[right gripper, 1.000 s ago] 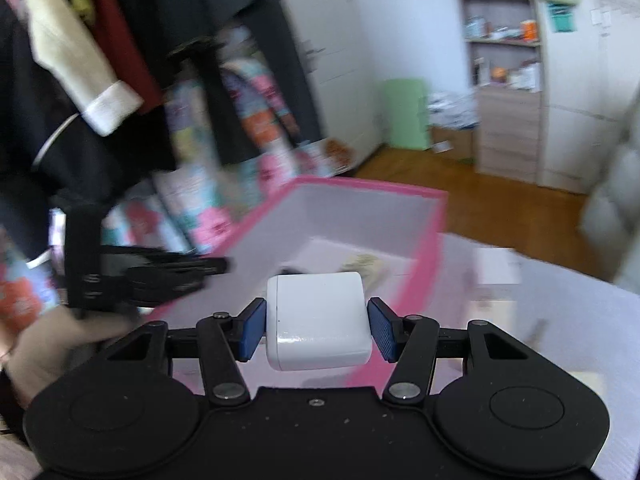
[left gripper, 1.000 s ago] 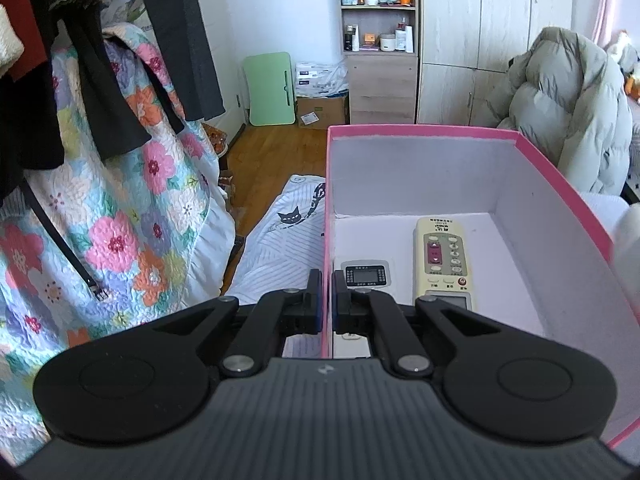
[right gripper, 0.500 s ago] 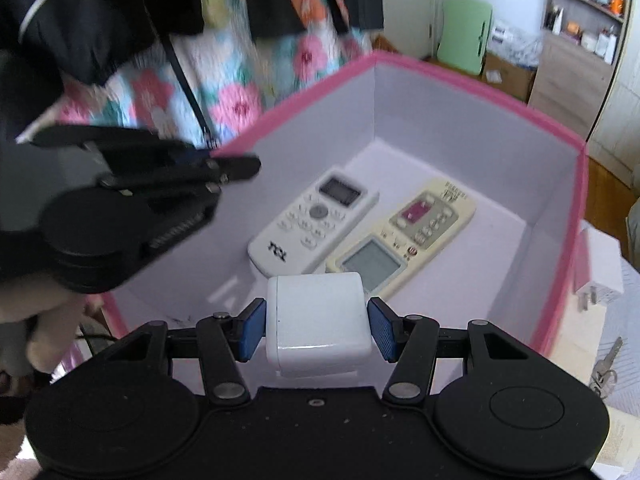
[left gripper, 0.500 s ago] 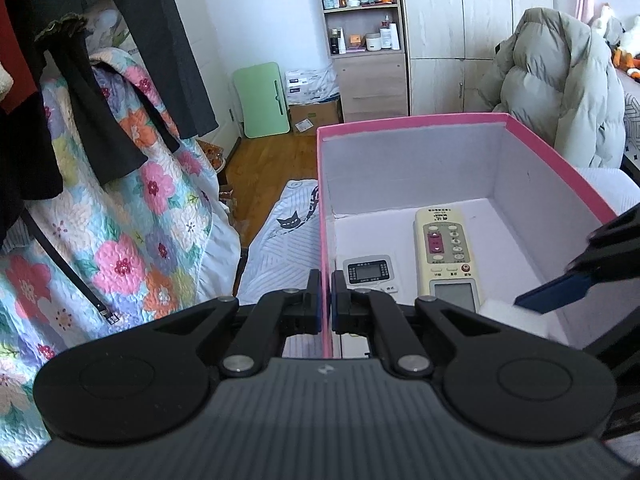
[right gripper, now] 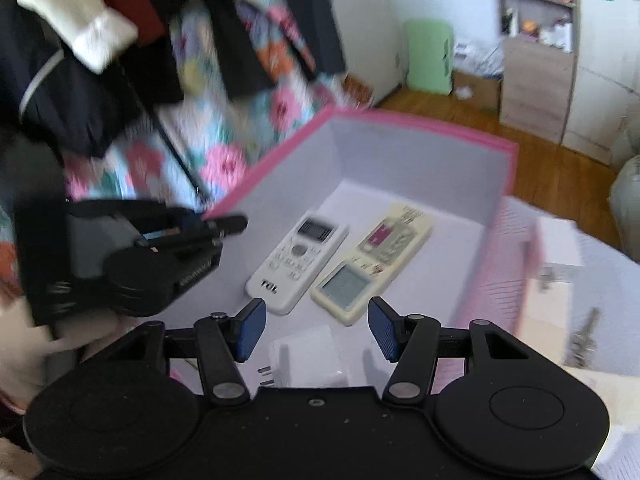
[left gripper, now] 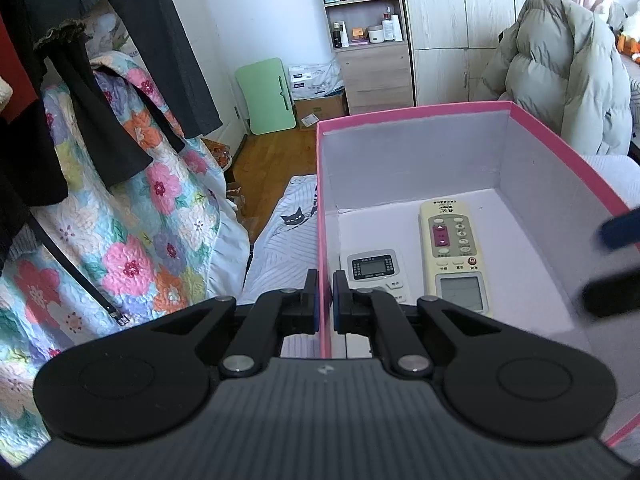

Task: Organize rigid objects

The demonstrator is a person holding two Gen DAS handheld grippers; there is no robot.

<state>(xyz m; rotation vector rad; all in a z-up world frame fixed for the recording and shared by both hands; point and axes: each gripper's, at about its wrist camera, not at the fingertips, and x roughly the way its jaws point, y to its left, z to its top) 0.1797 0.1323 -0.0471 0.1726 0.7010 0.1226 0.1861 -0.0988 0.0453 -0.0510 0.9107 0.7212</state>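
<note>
Your pink box (left gripper: pixel 412 114) is the biggest piece here: thin-walled board, probably light and a little flexible, so I'd judge it will slide or skew if nudged. You have the left gripper (left gripper: pixel 325 300) clamped together on its near-left wall, one finger outside and one inside, which should steady it; grip the wall low if you can, where it looks stiffest.

Inside, on the box floor, the cream remote (left gripper: pixel 454 258) and the white remote (right gripper: pixel 298 262) lie flat, side by side, just apart. Both look like hard plastic shells, light, smooth and fairly slick. Take them across the narrow width at mid-length, not over the screens.

The white charger block (right gripper: pixel 310 354) lies on the box floor near the front, just short of the two remotes, its prongs pointing left in the right wrist view. It looks dense for its size, rigid and glossy; pinch its flat faces and keep off the prongs. Your right gripper (right gripper: pixel 316 328) stands apart above it, the pads clear of its sides, holding nothing.

The box seems to rest on a pale striped bedcover (right gripper: pixel 624 292), soft and likely uneven, so expect it to rock. Keys (right gripper: pixel 582 338) lie to the right. Around you: a floral quilt (left gripper: pixel 128 220), dark hanging clothes (left gripper: pixel 100 92), wood floor (left gripper: pixel 276 156), a shelf unit (left gripper: pixel 366 32).
</note>
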